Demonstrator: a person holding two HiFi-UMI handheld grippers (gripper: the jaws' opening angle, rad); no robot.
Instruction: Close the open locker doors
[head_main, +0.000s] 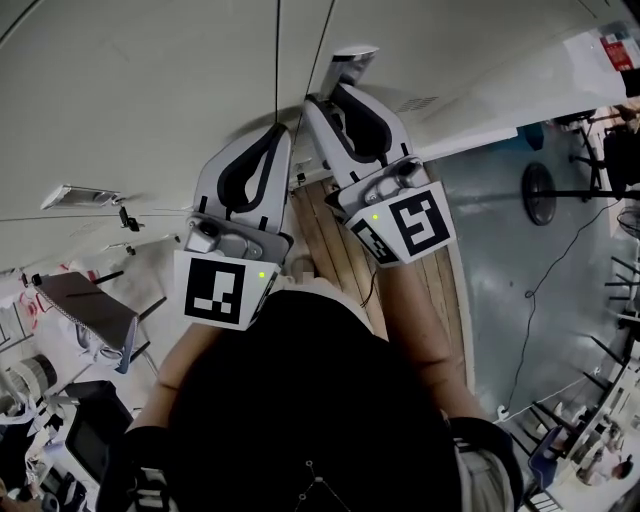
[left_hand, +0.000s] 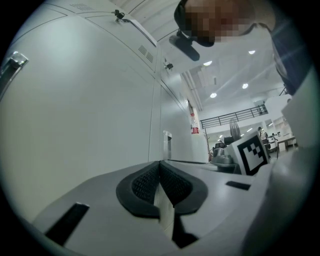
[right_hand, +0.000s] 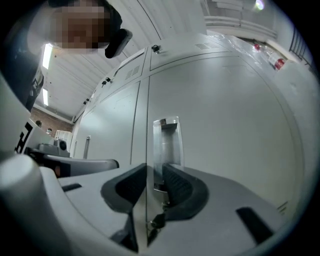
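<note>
Grey locker doors (head_main: 150, 100) fill the space ahead of me. My right gripper (head_main: 322, 98) reaches the door with the chrome handle (head_main: 352, 62). In the right gripper view the door's thin edge and the handle (right_hand: 166, 140) stand between the jaws of the right gripper (right_hand: 152, 172), with the dark pads against them on both sides. A small key (right_hand: 157, 220) hangs below the handle. My left gripper (head_main: 280, 132) points at the neighbouring door beside a vertical seam. Its tips (left_hand: 160, 165) meet, and nothing is held between them.
More closed locker doors (right_hand: 110, 130) run on to the left in the right gripper view. A wooden strip (head_main: 340, 250) lies at the lockers' foot, beside grey floor (head_main: 520, 290) with a cable and a fan base (head_main: 540, 192). Clutter and a chair (head_main: 85, 305) stand at the left.
</note>
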